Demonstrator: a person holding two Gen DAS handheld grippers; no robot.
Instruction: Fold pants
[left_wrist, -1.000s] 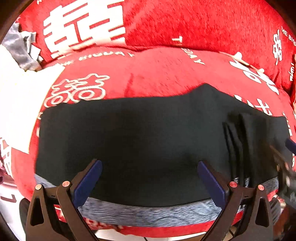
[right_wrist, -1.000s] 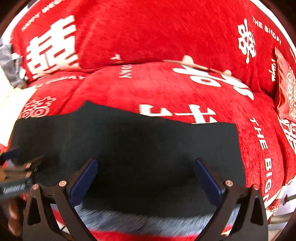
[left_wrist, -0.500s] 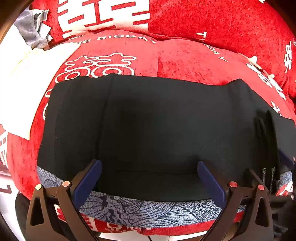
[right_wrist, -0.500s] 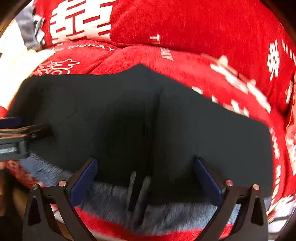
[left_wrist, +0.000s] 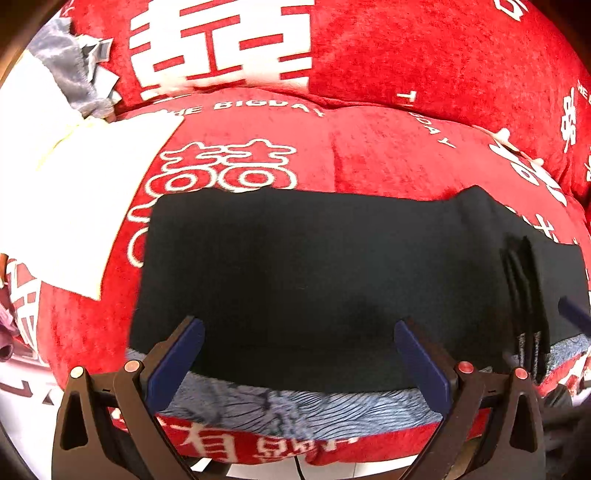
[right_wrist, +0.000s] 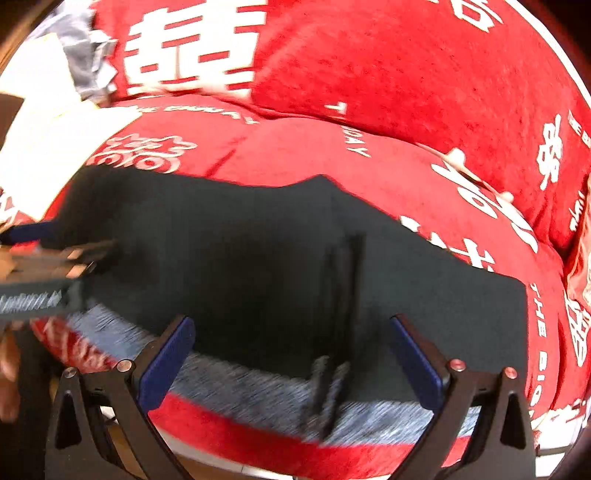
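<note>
Black pants lie flat across a red sofa seat, their near edge over a blue-grey patterned strip. My left gripper hovers open just short of that near edge, nothing between its fingers. In the right wrist view the same pants fill the middle, with dark drawstrings hanging over the front edge. My right gripper is also open and empty, above the front edge around the drawstrings. The left gripper's body shows at the far left of that view.
The red sofa cover with white lettering rises behind as a backrest. A white cloth lies to the left of the pants, with a grey garment behind it. Pale floor shows below the seat.
Both grippers have drawn back and shifted; the pants sit lower and smaller in the left wrist view than half a second ago. Both grippers stay open. The pants lie as before.
</note>
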